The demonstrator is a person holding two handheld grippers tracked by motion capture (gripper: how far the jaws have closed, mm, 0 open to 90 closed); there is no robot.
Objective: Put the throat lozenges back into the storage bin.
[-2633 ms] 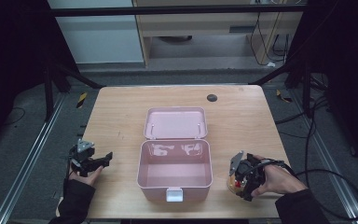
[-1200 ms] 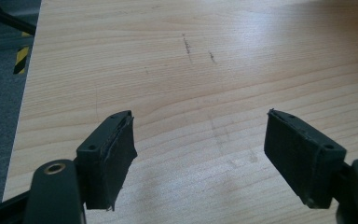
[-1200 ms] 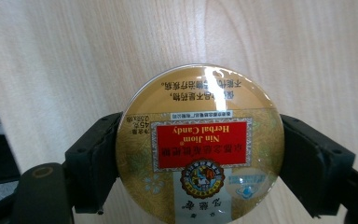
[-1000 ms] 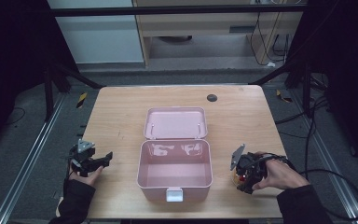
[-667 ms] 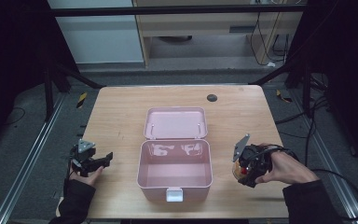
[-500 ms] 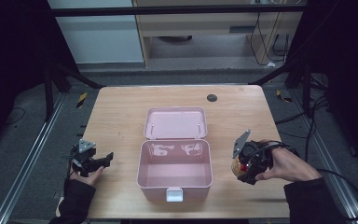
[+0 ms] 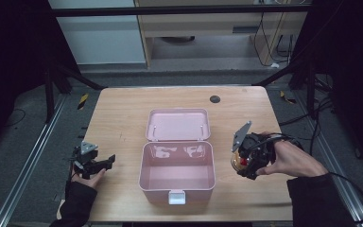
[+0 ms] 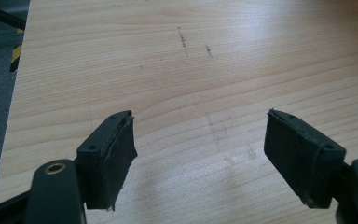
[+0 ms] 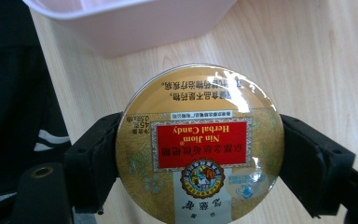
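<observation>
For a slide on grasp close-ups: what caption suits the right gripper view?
Right gripper clamps a round Nin Jiom herbal candy tin beside the pink box.

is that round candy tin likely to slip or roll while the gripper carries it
The candy tin looks rigid, so it probably won't deform. Its glossy, curved rim meets the right gripper pads at two small spots, so it might pivot or slip. Set on edge, it would likely roll.
</observation>
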